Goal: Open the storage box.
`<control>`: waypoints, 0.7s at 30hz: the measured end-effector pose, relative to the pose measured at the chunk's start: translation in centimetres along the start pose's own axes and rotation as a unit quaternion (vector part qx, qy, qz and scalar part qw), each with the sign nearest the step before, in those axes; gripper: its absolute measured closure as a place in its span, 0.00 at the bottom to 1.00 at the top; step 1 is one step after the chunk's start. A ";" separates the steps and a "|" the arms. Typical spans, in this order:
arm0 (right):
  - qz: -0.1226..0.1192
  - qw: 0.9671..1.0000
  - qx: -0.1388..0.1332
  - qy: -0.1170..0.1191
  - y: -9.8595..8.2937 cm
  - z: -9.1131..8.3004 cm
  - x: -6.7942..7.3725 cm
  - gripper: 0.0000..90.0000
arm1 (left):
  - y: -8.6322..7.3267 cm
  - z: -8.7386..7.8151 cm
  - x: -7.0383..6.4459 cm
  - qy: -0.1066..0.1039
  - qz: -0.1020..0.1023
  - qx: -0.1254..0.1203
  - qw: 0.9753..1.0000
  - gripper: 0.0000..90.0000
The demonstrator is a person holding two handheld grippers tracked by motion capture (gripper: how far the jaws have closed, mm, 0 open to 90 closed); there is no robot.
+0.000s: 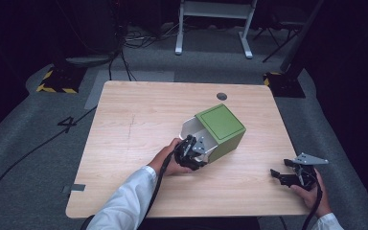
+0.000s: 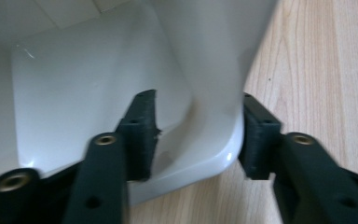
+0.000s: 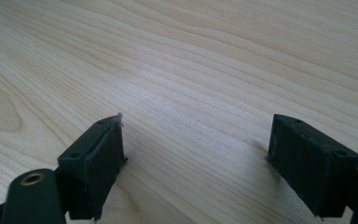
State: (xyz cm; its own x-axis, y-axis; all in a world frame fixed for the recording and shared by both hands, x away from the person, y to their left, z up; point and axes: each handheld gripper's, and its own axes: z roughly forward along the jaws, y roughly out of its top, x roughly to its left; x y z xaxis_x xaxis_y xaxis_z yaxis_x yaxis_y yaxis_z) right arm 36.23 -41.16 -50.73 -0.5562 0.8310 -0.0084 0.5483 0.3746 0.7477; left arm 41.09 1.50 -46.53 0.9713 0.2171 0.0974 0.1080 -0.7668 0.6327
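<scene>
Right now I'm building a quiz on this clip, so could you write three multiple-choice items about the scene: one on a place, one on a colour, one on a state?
1. Where does the right gripper sit?
A. inside the box
B. near the table's right front edge
C. on the floor

2. What colour is the box outside?
A. green
B. red
C. blue

3. How does the left gripper stand?
A. wide open over bare wood
B. lying loose beside the box
C. closed on the box's white wall

Key: 1 B, the high view shows it over the table near that edge, well apart from the box. 2 A, its outer faces are green, its inside white. 3 C, the left gripper view shows one finger inside the wall, one outside.
</scene>
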 end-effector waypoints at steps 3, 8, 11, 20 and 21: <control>0.000 1.000 0.000 0.000 0.0 0.0 0.0 0.20 | -0.3 -0.3 -0.2 -0.005 0.003 0.009 1.000 0.66; 0.000 1.000 0.000 0.000 0.0 0.0 0.0 0.20 | -1.3 -0.8 -0.8 -0.008 0.003 0.010 1.000 0.69; 0.000 1.000 0.000 0.000 0.0 0.0 0.0 0.20 | -1.8 -1.3 -1.1 -0.008 -0.001 0.004 1.000 0.70; 0.000 1.000 -0.001 0.000 0.0 0.0 0.0 0.20 | -2.7 -1.9 -1.8 -0.009 0.004 -0.006 1.000 0.71; 0.000 1.000 -0.001 0.000 0.0 0.0 0.0 0.20 | -2.8 -1.9 -1.9 -0.011 0.001 -0.008 1.000 0.72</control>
State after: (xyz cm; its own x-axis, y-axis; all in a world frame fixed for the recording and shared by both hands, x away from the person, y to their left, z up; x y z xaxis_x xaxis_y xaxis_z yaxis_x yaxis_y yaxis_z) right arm 36.18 -41.17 -50.72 -0.5564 0.8308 -0.0091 0.5473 0.3747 0.7484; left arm 38.55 4.38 -46.97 0.9760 0.2017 0.0820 0.1023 -0.7572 0.6451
